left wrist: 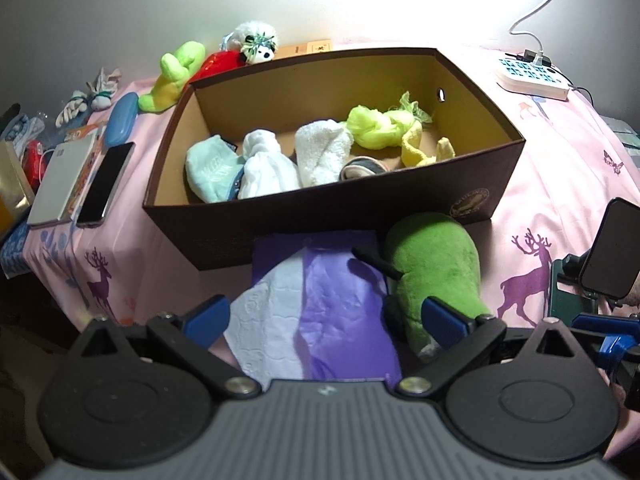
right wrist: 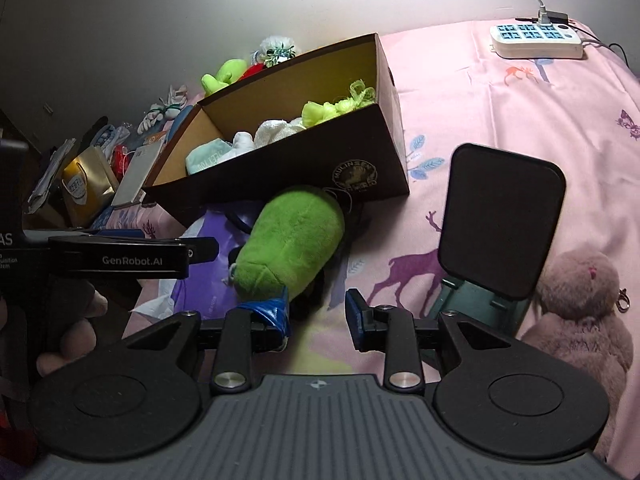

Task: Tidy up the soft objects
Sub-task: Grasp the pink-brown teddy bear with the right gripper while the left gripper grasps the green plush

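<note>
Both grippers, left point(left wrist: 326, 316) and right point(right wrist: 318, 314), gape empty before the box point(left wrist: 280, 216); the green plush point(right wrist: 290, 240) could slip sideways from a shallow pinch.

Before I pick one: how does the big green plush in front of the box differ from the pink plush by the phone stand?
The green plush is bright green and lies on its side against the brown box, partly on a purple bag; the pink plush is dusty pink and sits by the phone stand. The green one lies nearer the right tool; the pink one carries a metal clasp. Both are outside the box.
</note>
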